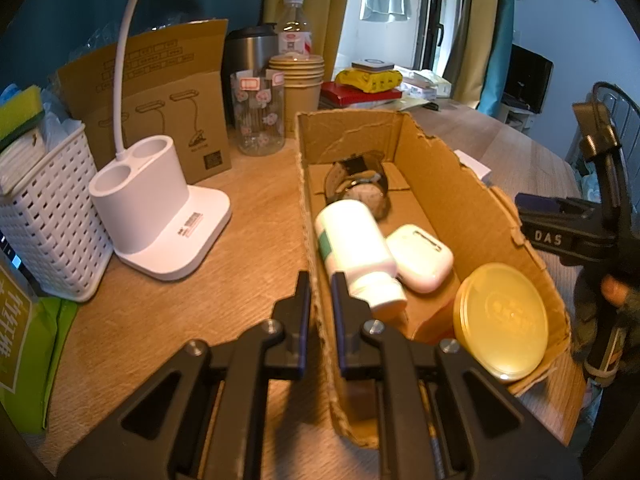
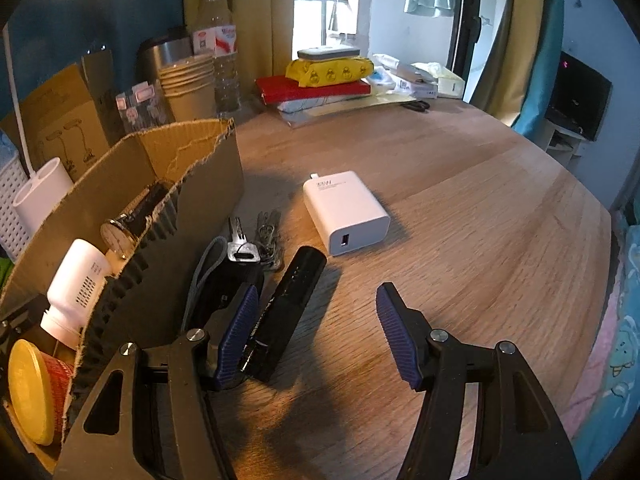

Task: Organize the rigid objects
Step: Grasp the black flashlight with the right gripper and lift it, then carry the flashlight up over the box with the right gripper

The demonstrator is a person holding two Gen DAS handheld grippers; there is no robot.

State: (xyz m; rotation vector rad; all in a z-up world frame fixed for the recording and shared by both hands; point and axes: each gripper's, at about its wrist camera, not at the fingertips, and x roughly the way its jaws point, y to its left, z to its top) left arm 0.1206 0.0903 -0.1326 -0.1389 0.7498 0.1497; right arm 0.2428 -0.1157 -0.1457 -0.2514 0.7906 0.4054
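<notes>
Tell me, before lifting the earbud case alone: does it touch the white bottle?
Touching. The left wrist view shows the earbud case pressed against the white bottle's side, no gap.

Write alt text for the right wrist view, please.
Open tongs hover over a black tube on a wooden table, beside a cardboard box. Keys and a white charger lie beyond.

In the box [image 1: 440,184]: 1 watch [image 1: 360,188], 1 white bottle [image 1: 352,248], 1 earbud case [image 1: 420,258], 1 yellow-lid tin [image 1: 500,320]. Lying on the counter [image 2: 460,200]: 1 charger [image 2: 346,212], 1 black tube [image 2: 288,312], 1 key bunch [image 2: 256,240]. At the back, 1 lamp [image 1: 160,208], approx. 5 stacked cups [image 1: 298,80], 1 water bottle [image 1: 294,28], 1 jar [image 1: 258,116].
</notes>
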